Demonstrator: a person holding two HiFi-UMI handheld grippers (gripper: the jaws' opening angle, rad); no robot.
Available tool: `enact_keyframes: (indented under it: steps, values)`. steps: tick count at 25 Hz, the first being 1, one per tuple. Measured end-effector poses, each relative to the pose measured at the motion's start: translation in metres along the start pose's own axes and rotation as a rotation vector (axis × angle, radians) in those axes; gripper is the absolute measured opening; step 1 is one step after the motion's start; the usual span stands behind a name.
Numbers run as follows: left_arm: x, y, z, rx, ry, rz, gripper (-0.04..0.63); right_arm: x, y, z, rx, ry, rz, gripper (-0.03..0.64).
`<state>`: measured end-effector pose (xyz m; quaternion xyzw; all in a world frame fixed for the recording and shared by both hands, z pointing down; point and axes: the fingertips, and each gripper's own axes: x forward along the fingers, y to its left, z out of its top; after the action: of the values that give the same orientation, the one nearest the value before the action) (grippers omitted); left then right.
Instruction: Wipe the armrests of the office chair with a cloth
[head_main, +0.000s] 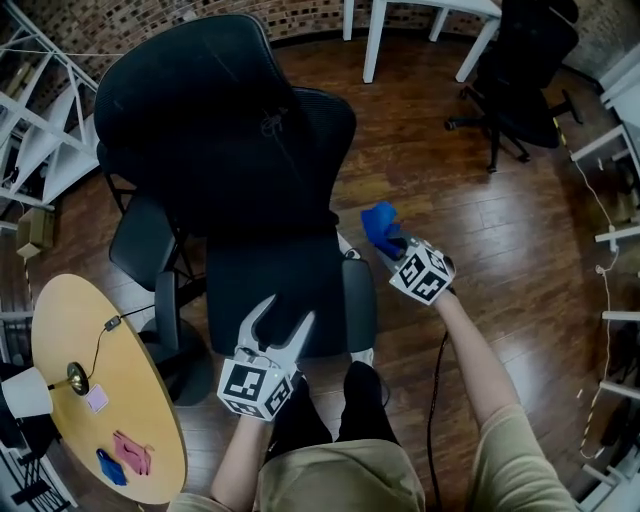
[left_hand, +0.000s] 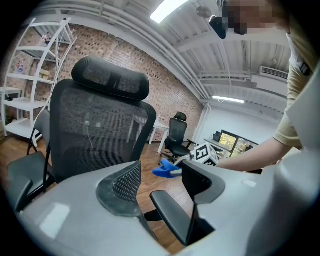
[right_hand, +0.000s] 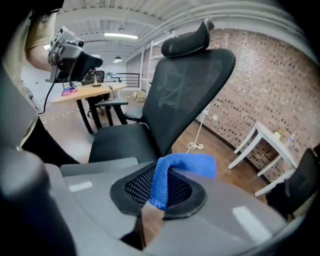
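Observation:
The black mesh office chair (head_main: 230, 150) faces me, its right armrest (head_main: 358, 300) and left armrest (head_main: 135, 240) flanking the seat. My right gripper (head_main: 388, 242) is shut on a blue cloth (head_main: 381, 225), held in the air just beyond the far end of the right armrest and not touching it. In the right gripper view the cloth (right_hand: 172, 172) hangs folded between the pads. My left gripper (head_main: 275, 325) hovers over the seat's front edge, jaws apart and holding nothing. In the left gripper view the right armrest (left_hand: 170, 220) and the cloth (left_hand: 165, 170) show past the jaws.
A round yellow table (head_main: 100, 400) with a small lamp and pink and blue items stands at lower left. White shelving (head_main: 40, 120) lines the left side. A white table (head_main: 420, 30) and a second black chair (head_main: 520, 60) stand at the back. My legs (head_main: 330, 400) are right before the seat.

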<state>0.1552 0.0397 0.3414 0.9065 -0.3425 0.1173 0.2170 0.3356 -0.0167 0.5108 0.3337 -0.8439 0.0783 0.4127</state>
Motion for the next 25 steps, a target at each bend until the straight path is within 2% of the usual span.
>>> enact_keyframes:
  steps: [2, 4, 6, 8, 14, 18, 21, 23, 25]
  values:
    - [0.0, 0.001, -0.004, 0.005, -0.003, 0.0, 0.242, 0.027, 0.023, -0.013, -0.016, 0.04, 0.114, 0.032]
    - [-0.001, 0.003, -0.007, 0.003, -0.004, 0.002, 0.243, 0.042, 0.052, -0.032, -0.05, 0.089, 0.167, 0.032]
    - [-0.003, 0.004, -0.008, -0.006, 0.0, 0.009, 0.242, 0.04, 0.073, -0.047, -0.048, 0.097, 0.122, 0.032]
    - [-0.003, 0.004, -0.008, -0.009, 0.003, 0.007, 0.242, 0.025, 0.096, -0.057, 0.004, 0.08, 0.094, 0.032]
    - [-0.004, 0.004, -0.017, -0.021, 0.014, -0.011, 0.242, -0.019, 0.21, -0.084, 0.104, 0.096, 0.17, 0.032]
    - [-0.003, -0.001, -0.017, -0.026, 0.021, -0.027, 0.242, -0.029, 0.268, -0.076, 0.195, 0.086, 0.207, 0.032]
    - [0.0, -0.008, -0.015, -0.028, 0.017, -0.038, 0.242, -0.034, 0.269, -0.065, 0.25, 0.062, 0.212, 0.031]
    - [0.0, -0.011, -0.011, -0.028, 0.014, -0.044, 0.242, -0.042, 0.236, -0.057, 0.292, 0.033, 0.169, 0.031]
    - [-0.004, -0.01, -0.008, -0.029, 0.006, -0.044, 0.242, -0.049, 0.18, -0.039, 0.303, -0.01, 0.086, 0.031]
